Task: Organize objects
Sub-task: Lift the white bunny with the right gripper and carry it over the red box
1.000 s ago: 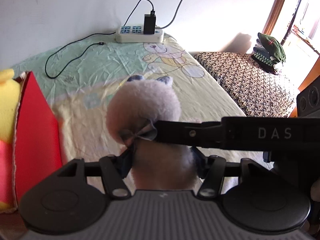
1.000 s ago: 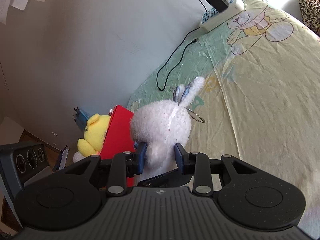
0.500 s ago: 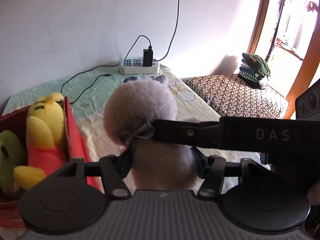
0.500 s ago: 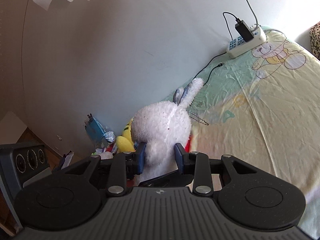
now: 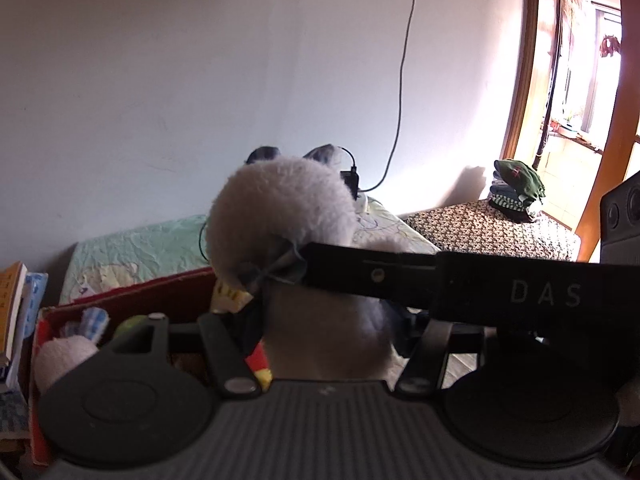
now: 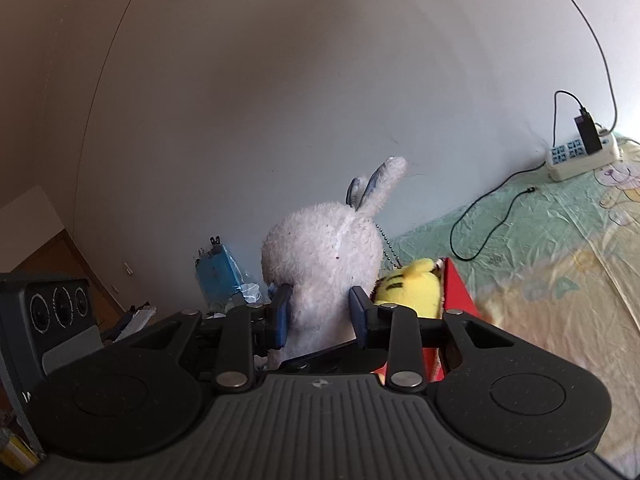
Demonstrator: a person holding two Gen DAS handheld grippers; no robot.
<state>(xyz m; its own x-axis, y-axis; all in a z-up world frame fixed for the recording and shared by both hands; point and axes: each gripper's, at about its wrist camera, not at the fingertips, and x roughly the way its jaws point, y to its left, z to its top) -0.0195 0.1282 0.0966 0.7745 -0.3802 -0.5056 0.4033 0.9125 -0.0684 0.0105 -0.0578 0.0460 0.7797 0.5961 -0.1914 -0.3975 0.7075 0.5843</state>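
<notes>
One white plush rabbit [image 6: 320,256], one red box [image 5: 120,300]. One yellow plush toy [image 6: 408,292] (inside it). One power strip [image 6: 580,156], two grippers.

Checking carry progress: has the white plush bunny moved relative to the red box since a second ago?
Yes. The white plush bunny, gripped by both grippers, has been carried toward the red box; in the right wrist view the box has passed from its left to its right.

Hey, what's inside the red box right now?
The red box holds a pink plush, something green and a yellow plush. The gripper body hides the rest.
</notes>
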